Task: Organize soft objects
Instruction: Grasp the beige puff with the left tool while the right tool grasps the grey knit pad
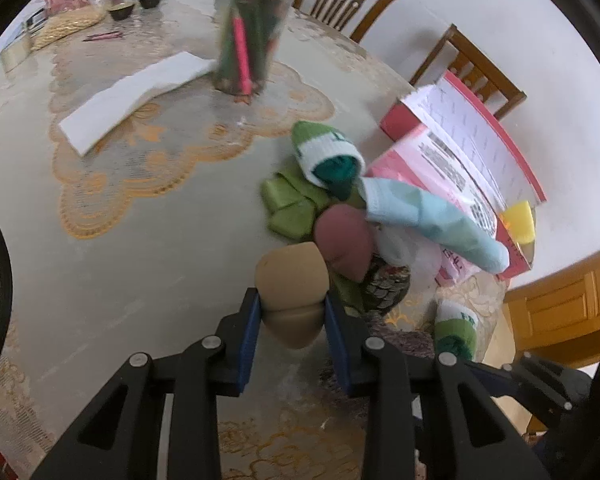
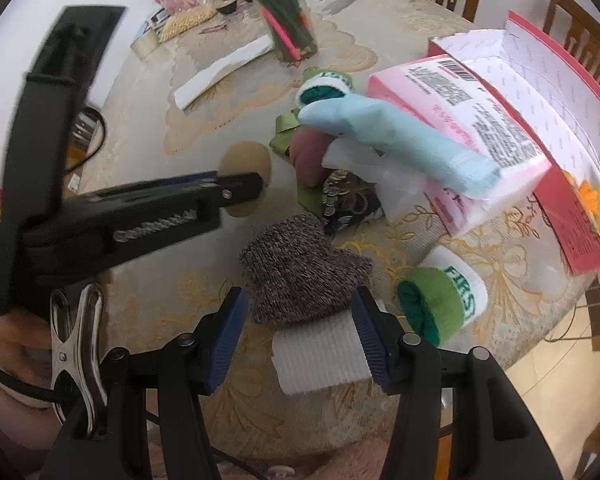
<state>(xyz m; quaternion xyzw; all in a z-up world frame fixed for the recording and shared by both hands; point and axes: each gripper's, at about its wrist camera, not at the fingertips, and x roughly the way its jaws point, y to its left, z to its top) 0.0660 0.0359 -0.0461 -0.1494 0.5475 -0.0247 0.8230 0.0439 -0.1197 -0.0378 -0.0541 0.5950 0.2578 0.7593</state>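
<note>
Both grippers are loaded: the left gripper [image 1: 291, 312] has its blue pads pinched on a tan makeup sponge [image 1: 292, 288], which bulges out above and below the squeeze, and the right gripper [image 2: 300, 332] clamps a grey knitted sock with a white ribbed cuff [image 2: 300, 276], the pads bearing on the cuff. Just right of the right gripper lies a rolled green-and-white sock [image 2: 440, 300]. Beyond the left gripper's tips sits the jumble: a maroon sponge [image 1: 342, 240], a dark patterned pouch [image 1: 386, 284], folded green cloths [image 1: 290, 204], a pale blue sock [image 1: 428, 216] draped onto a pink box [image 1: 452, 168], and another rolled green sock [image 1: 324, 156]. Farther off stands a jar of pencils [image 1: 252, 36]. My worry is the sponge: squeezed that hard, it could pop out and roll off across the lace-covered table [image 1: 120, 240]. The sock's loose toe could also drag the pouch as it lifts.
</note>
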